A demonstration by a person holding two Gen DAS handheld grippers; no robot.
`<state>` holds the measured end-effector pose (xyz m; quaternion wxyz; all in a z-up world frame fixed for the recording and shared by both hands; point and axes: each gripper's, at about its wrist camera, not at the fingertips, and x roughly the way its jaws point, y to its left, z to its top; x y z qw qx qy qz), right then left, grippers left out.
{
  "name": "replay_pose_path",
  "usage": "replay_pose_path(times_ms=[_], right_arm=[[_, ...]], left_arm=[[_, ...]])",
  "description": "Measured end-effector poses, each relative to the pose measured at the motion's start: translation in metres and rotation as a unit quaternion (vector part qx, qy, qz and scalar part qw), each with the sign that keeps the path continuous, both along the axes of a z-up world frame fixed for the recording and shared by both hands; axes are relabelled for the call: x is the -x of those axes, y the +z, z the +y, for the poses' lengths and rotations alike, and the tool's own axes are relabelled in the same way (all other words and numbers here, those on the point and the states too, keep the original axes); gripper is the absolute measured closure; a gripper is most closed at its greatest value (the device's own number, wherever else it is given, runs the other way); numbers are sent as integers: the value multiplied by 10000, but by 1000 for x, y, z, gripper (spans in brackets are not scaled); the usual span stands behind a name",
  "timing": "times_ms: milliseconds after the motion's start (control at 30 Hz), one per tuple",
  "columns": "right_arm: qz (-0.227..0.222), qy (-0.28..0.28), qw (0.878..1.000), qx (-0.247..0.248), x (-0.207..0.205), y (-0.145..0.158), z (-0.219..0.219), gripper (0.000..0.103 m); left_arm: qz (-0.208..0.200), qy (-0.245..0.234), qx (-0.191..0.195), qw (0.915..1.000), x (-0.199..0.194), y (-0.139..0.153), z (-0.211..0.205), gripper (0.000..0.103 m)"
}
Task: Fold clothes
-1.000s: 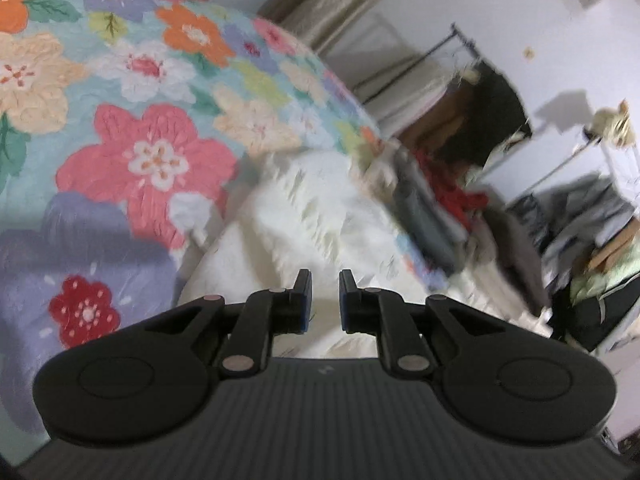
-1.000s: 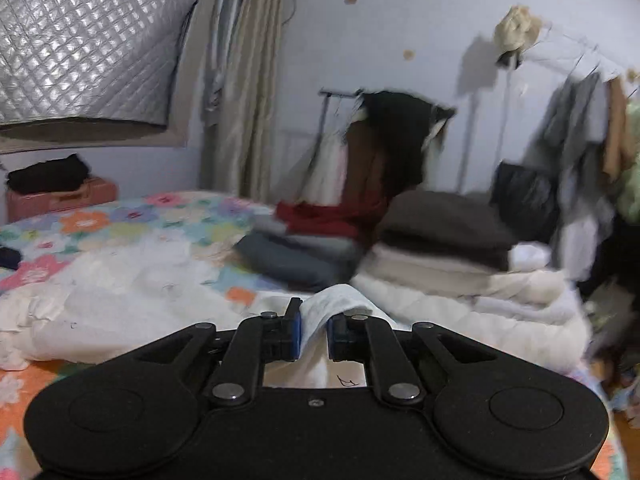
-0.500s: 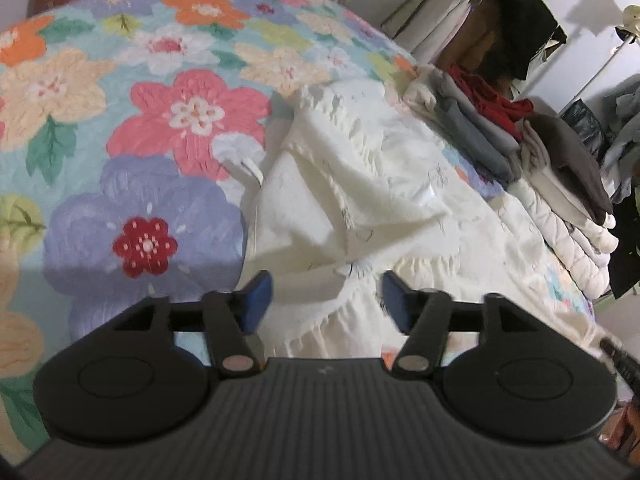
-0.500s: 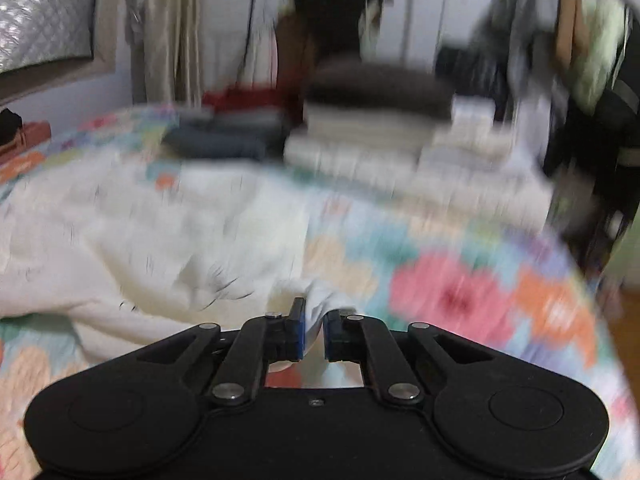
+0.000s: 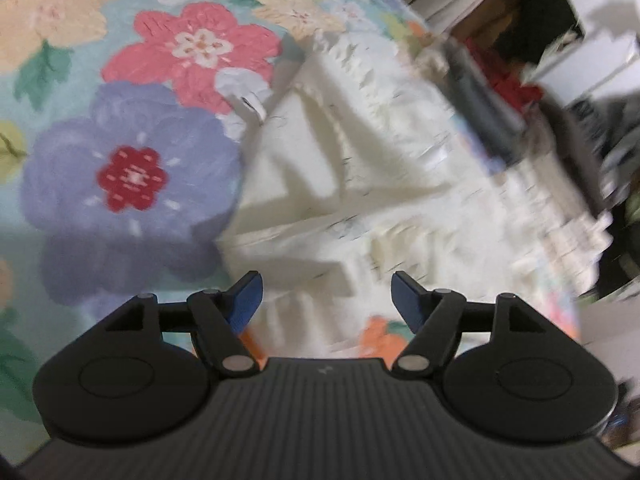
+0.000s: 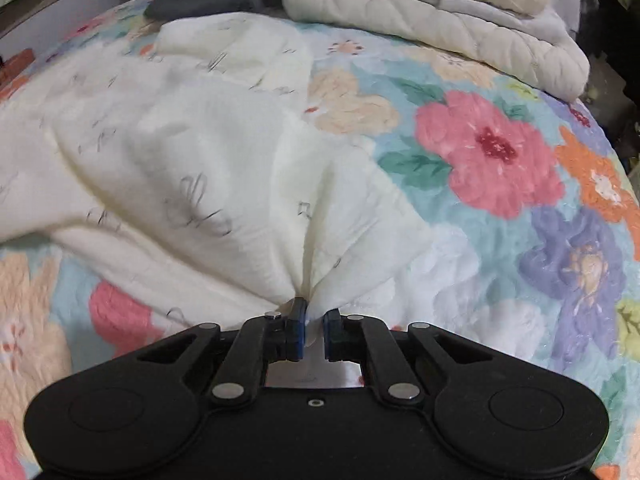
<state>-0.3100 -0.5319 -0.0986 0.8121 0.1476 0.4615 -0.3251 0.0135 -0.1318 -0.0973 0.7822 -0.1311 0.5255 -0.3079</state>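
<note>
A cream white garment (image 6: pixel 192 160) with small dark print lies crumpled on a flowered quilt (image 6: pixel 500 152). My right gripper (image 6: pixel 311 322) is shut on a pinched corner of it, low over the bed, and the cloth fans out ahead of the fingers. In the left wrist view the same garment (image 5: pixel 360 168) spreads from the middle to the right. My left gripper (image 5: pixel 326 294) hangs above its near frilled edge. Its jaws are opening wide, and nothing is pressed between the blue pads (image 5: pixel 246 294).
A stack of folded clothes (image 6: pixel 440 4), cream quilted pieces under grey and red ones, sits at the far edge of the bed. A clothes rack with dark garments (image 5: pixel 544 20) stands beyond the bed. The quilt (image 5: pixel 120 160) stretches to the left.
My left gripper went from shut to wide open and tipped down toward the garment. My right gripper dropped from pointing at the room to low over the bed, still pinching the cloth.
</note>
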Motion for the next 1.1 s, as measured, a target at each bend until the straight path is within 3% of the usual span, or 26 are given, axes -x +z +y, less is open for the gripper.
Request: replay_pose_path(times_ms=[67, 100, 133, 300, 367, 433, 500, 600, 633, 667, 733, 867, 933, 1000, 1100], right_arm=[[117, -50, 9987, 499, -1, 9, 0, 85], [164, -119, 9969, 759, -1, 14, -1, 69], [134, -197, 9955, 918, 0, 19, -2, 63], [-902, 45, 9916, 926, 2, 50, -2, 61], [-1341, 416, 9858, 923, -3, 63, 11, 60], [-1599, 967, 9782, 907, -15, 68, 28, 52], [-1688, 1599, 9694, 792, -32, 65, 48, 47], [-1594, 2492, 9528, 677, -63, 50, 77, 45], [-1543, 2726, 9476, 630, -71, 45, 84, 45], [-1492, 2946, 9421, 577, -79, 40, 91, 45], [-1403, 3405, 9284, 494, -94, 33, 107, 45], [-1267, 4383, 8869, 722, -114, 28, 144, 43], [-1207, 4827, 8613, 1032, -128, 29, 155, 34], [-1148, 5124, 8407, 1322, -143, 29, 170, 31], [-973, 5349, 8207, 1755, -166, 20, 191, 28]], left_arm=[[-43, -42, -32, 10000, 3, 4, 0, 32], [-35, -93, 38, 9999, 5, 5, 1, 31], [-46, -174, 84, 9998, 7, 7, 1, 31], [-567, -768, -473, 9943, 21, 15, -18, 31], [-576, -965, -627, 9917, 23, 10, -27, 29], [-460, -1066, -780, 9902, 23, 1, -36, 25], [-340, -1092, -1010, 9883, 21, -11, -45, 17], [-188, -824, -1049, 9909, 17, -27, -47, 17], [-280, -732, -993, 9920, 17, -26, -45, 22], [-441, -699, -1022, 9913, 18, -23, -45, 44], [-729, -657, -1110, 9890, 19, -17, -44, 72], [-275, 79, -329, 9990, -5, -22, -37, 77], [-268, 195, 142, 9994, -18, -17, -45, 77], [-467, 161, 768, 9958, -25, -7, -53, 77], [-797, 64, 1717, 9819, -31, 2, -57, 77]])
